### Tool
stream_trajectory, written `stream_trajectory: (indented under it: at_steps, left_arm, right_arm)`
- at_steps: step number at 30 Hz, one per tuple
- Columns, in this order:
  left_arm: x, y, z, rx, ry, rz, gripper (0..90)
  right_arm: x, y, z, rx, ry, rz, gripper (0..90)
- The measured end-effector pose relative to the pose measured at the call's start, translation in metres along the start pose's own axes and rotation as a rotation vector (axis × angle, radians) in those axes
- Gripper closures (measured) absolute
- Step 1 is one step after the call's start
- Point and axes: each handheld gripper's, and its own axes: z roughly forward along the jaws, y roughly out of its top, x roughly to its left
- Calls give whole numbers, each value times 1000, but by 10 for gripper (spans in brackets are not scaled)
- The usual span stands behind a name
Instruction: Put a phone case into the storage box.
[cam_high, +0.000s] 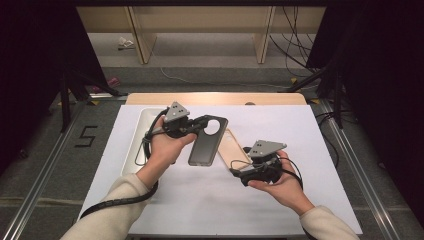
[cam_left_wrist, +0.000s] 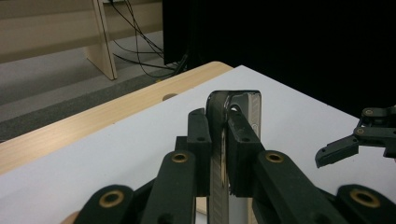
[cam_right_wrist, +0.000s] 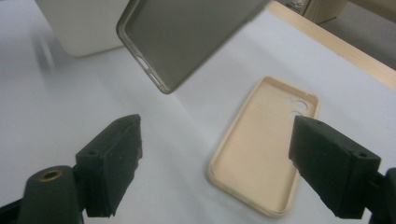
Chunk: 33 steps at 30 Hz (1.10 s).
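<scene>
The left gripper (cam_high: 196, 125) pinches the dark phone case (cam_high: 206, 142) by its camera end and holds it above the counter (cam_high: 310, 145), probably for carrying. The right gripper (cam_right_wrist: 215, 163) is spread wide (nothing between), near the beige phone case (cam_right_wrist: 261, 154) lying flat on the right.

— Where is there room on the white sheet (cam_high: 210, 200)?
— Its near half lies bare. Further in, the beige phone case (cam_high: 234, 149) lies flat – the grey phone case (cam_high: 207, 141) hangs just beside it, white tray (cam_high: 142, 125) at the left edge.
</scene>
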Motion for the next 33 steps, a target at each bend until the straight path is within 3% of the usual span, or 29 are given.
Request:
stream_trajectory:
  at_steps: [7, 14, 33]
  left_arm:
    - [10, 3, -11, -31, 12, 6, 813]
    - [17, 4, -18, -47, 26, 4, 813]
    - [35, 9, -34, -78, 49, 2, 813]
  right_arm:
    - [-10, -5, -7, -53, 0, 85, 174]
    - [-17, -8, -13, -90, -8, 130, 174]
    - [-29, -21, -29, -88, -52, 144, 168]
